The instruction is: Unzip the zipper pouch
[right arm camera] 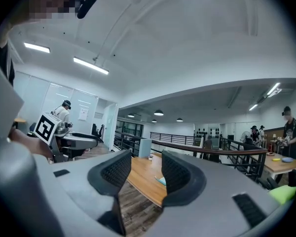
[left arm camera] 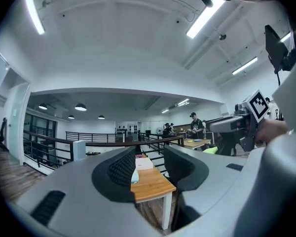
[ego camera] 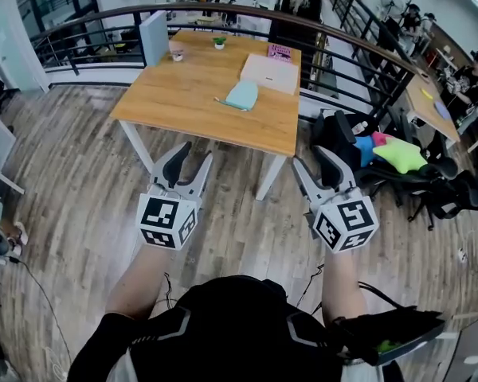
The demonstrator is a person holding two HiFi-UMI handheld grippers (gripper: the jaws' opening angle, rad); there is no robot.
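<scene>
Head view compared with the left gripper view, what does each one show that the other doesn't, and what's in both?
Only the head view: the person's torso and left forearm, and the left hand-held gripper from above with its marker cube. Only the left gripper view: the ceiling light strips, and that gripper's jaws seen end-on, apart with nothing between. Both: the wooden table, the teal pouch lying on it, the railing and the right hand-held gripper.

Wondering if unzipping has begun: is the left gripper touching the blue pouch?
Apart. Head view: the left gripper hangs over the floor, well short of the table holding the pouch.
</scene>
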